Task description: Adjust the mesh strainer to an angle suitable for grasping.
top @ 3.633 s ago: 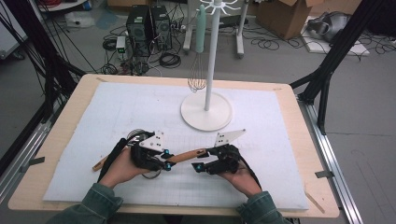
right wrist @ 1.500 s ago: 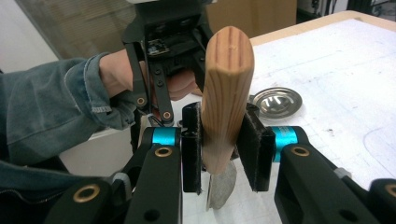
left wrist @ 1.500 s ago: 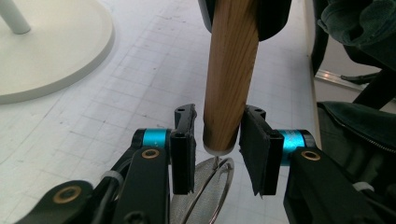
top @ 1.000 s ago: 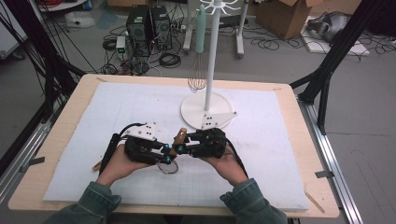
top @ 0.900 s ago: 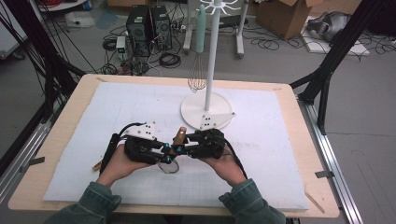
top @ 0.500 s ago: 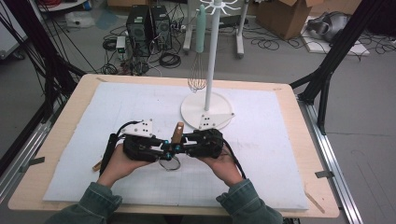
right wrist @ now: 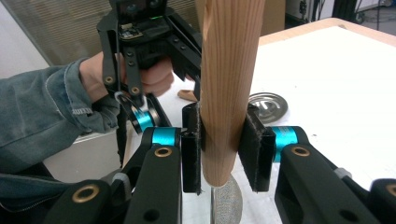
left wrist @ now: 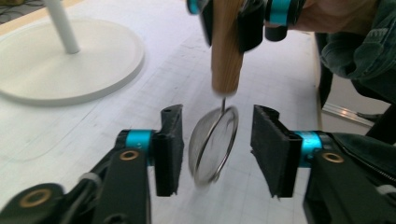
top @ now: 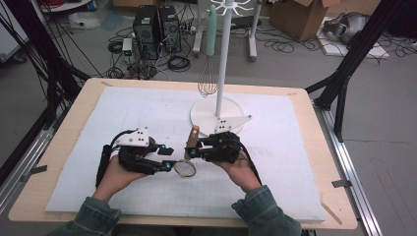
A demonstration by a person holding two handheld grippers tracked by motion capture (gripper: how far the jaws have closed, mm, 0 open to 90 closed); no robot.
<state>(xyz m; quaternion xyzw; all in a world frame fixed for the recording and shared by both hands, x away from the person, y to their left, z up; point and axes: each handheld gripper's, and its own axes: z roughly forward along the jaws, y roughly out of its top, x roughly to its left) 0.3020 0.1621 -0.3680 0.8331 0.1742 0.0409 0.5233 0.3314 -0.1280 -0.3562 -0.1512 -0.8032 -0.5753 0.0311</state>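
White mat (top: 147,118): one strainer (left wrist: 215,142); right tool (top: 193,151) grips it; left tool (left wrist: 217,149) just opened.

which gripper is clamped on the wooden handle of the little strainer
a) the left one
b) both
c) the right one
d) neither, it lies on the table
c: the right gripper has its pads pressed on both sides of the wooden handle, while the left gripper has its jaws apart around the mesh bowl without touching it.
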